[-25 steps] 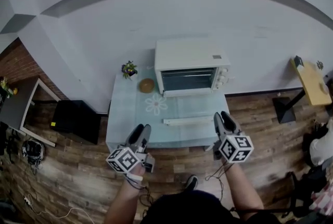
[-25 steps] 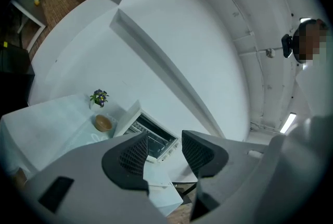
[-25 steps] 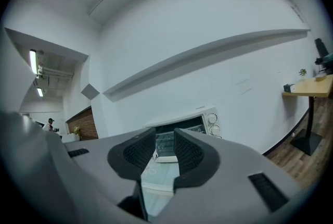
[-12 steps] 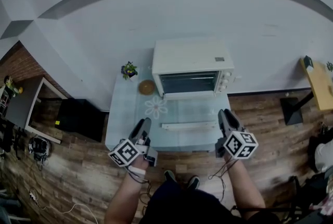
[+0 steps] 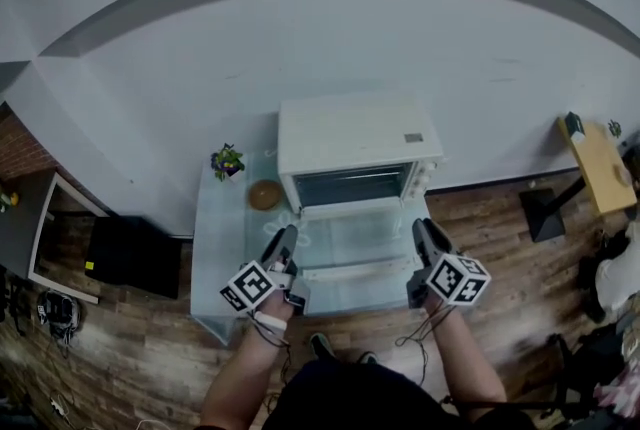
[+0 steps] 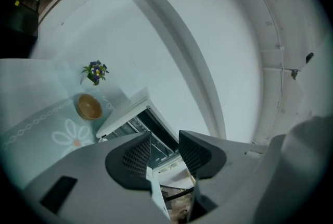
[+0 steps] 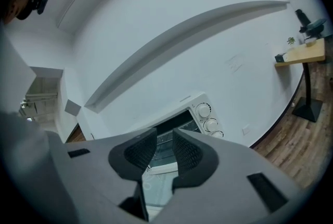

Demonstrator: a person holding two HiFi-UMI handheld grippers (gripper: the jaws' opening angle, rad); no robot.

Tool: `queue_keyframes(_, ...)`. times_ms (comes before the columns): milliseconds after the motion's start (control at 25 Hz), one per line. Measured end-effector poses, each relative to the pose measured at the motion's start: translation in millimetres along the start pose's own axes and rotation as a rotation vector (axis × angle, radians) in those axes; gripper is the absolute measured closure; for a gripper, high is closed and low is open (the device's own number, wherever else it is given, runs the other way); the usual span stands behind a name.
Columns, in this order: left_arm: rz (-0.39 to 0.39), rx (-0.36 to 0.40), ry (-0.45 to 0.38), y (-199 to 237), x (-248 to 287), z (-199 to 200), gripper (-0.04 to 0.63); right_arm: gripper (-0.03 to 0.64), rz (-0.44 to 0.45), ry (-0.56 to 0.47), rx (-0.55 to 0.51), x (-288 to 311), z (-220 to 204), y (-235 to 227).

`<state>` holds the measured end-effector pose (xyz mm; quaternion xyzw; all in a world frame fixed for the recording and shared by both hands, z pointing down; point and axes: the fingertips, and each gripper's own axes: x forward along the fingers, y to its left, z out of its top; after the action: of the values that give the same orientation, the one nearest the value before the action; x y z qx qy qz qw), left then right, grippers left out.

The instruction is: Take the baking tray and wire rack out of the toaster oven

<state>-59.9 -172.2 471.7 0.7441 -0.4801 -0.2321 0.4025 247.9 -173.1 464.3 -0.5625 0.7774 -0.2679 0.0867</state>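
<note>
- Step in hand: the approach. The toaster oven (image 5: 355, 133) stands at the back of the bench (image 5: 225, 233), against the wall, with its door (image 5: 352, 236) lowered flat toward the person. Nothing has been taken out yet.
- Left tool (image 5: 284, 238): at the door's left front corner. It is released, with nothing between its jaws, which have just been closing.
- Right tool (image 5: 425, 228): at the door's right front corner. It is also released and empty, and its jaws have likewise been closing a little.
- Task's things: the bars of the wire rack (image 6: 132, 125) show inside the oven's cavity. The baking tray cannot be told apart from them, and is judged to lie in there too.
- Next move, as judged: carry a tool level over the door into the cavity, set its jaws across a thin front rim, then draw straight out.
- Edges and room: the cavity's side walls and the door's lip bound the pull. Left of the oven stand a potted plant (image 5: 226, 161) and a wooden bowl (image 5: 264, 195), with bare bench in front of them. On the oven's right the bench ends almost at once.
</note>
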Motion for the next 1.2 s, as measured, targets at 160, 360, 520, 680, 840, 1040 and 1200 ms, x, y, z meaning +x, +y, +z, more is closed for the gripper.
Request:
queue_keyframes(160,-0.031,-0.053,0.034,17.2,35.3,8.1,0.437,0.523,-0.011,-0.019,0.089,28.0,0.9,5.2)
queue_keyframes(360,-0.049,-0.064,0.102,41.0,68.0,7.1,0.437,0.526,-0.046,-0.041,0.263,57.3,-9.5,3.1)
queue_keyframes(520,-0.051,-0.104,0.124,55.5,88.5,3.1,0.437,0.529,-0.104,-0.056,0.379,68.6,-16.3,-9.2)
queue_keyframes(680,-0.056,-0.226,0.110,69.9,111.6,-3.6,0.460,0.537,-0.127,-0.039,0.459,86.8,-24.2,-27.1)
queue_keyframes(840,-0.031,-0.274,0.092,78.5,133.4,-15.2,0.460,0.538,-0.115,0.004,0.525,113.7,-33.7,-46.7)
queue_keyframes(1040,0.023,-0.270,0.038,86.4,155.4,-18.6,0.460,0.543,-0.087,0.035,0.570,146.2,-35.3,-63.7)
queue_keyframes(1200,0.078,-0.307,-0.021,93.0,172.0,-16.4,0.460,0.538,-0.075,0.048,0.587,169.1,-33.8,-76.3)
